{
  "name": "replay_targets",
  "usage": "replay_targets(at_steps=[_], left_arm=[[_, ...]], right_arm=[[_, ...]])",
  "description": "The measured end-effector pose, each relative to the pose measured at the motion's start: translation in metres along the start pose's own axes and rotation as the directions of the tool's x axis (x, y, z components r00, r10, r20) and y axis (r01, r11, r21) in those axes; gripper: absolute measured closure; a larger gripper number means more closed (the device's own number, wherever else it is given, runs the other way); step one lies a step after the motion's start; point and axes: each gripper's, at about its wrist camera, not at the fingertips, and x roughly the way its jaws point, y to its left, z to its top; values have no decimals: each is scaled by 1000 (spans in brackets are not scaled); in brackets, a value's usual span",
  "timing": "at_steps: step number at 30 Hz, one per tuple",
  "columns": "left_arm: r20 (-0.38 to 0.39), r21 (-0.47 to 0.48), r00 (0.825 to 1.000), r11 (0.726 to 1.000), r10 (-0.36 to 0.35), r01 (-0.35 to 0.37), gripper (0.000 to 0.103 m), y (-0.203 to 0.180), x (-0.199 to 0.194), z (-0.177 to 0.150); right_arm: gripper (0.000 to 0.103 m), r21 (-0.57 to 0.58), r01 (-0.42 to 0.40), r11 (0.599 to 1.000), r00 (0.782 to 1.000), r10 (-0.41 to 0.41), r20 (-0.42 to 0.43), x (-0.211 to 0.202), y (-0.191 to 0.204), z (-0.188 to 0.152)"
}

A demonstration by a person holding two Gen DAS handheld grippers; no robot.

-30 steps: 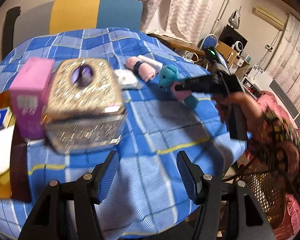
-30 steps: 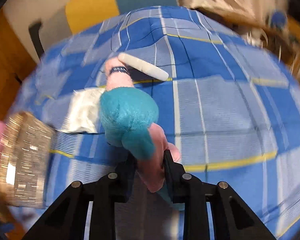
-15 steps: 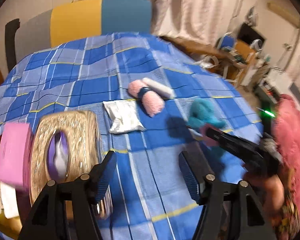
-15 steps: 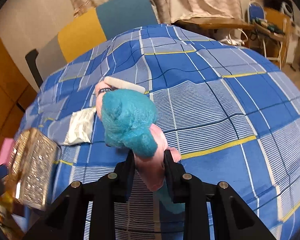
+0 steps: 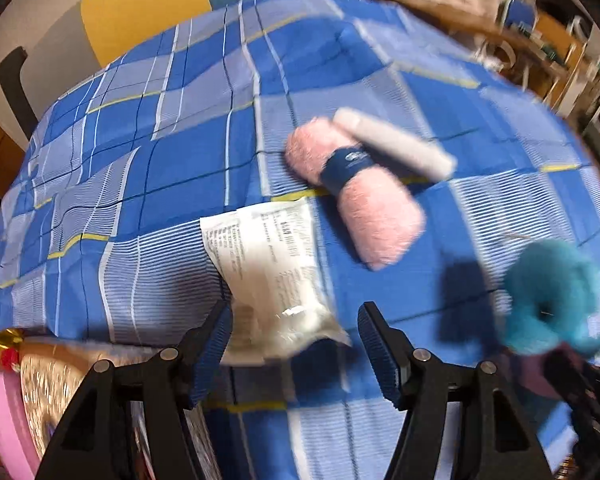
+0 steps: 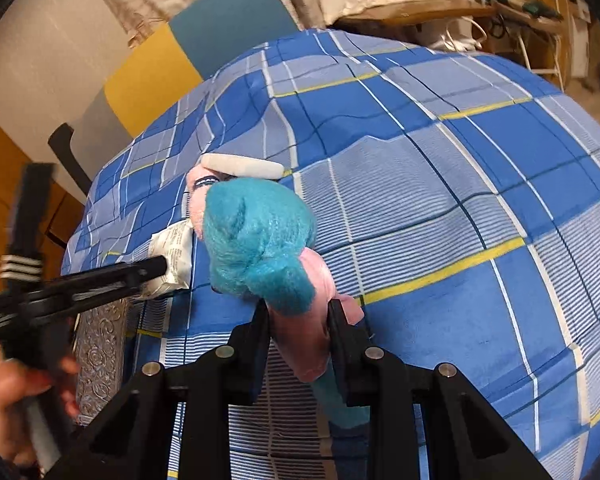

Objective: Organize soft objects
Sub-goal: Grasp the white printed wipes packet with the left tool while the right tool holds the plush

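My right gripper (image 6: pixel 298 312) is shut on a teal and pink plush toy (image 6: pixel 260 248) and holds it above the blue checked cloth; the toy also shows at the right of the left wrist view (image 5: pixel 552 304). My left gripper (image 5: pixel 294 326) is open, its fingers on either side of the near end of a white plastic packet (image 5: pixel 268 268); it also shows in the right wrist view (image 6: pixel 152 270) by the packet (image 6: pixel 176 252). A rolled pink towel with a navy band (image 5: pixel 356 192) and a white roll (image 5: pixel 392 142) lie beyond the packet.
A gold glittery tissue box (image 5: pixel 52 392) and a pink box (image 5: pixel 4 420) sit at the near left. The blue checked tablecloth (image 6: pixel 440 184) covers the table. A chair with a yellow and teal back (image 6: pixel 188 56) stands behind; furniture fills the far right.
My left gripper has moved forward and down from the tissue box to the white packet. My right gripper still holds the plush toy and has lifted it slightly toward me.
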Motion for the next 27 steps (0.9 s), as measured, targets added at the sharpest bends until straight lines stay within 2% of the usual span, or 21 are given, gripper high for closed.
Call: replay_targets(at_steps=[3,6,9,13,18,22,27], left_arm=[[1,56,998,996,69,-69,36,-7,14,8],[-19,45,998,997,58,-57,36,-6,26,10],[-5,41,997,996,76,-76,36,-3,32,11],[13,56,996,995,86,-87,37,-3,37,8],[39,30,998,999,44,-46,45,-2,31,0],[45,74,998,996,36,-39,49,-8,27,-4],[68,37,997,999,-34,31,50,-5,12,-10]], right_arm=[[75,-10,8,1000,1000,-8,-17,4,0,1],[75,-21,7,1000,1000,-7,-29,7,3,0],[74,-33,3,999,999,-4,-32,8,6,0],[71,-72,37,997,999,-39,-25,9,10,0],[67,-96,57,994,997,-60,-38,15,10,0],[58,-157,80,984,995,-88,-44,19,16,-1],[58,-196,85,977,992,-101,-73,30,19,-6]])
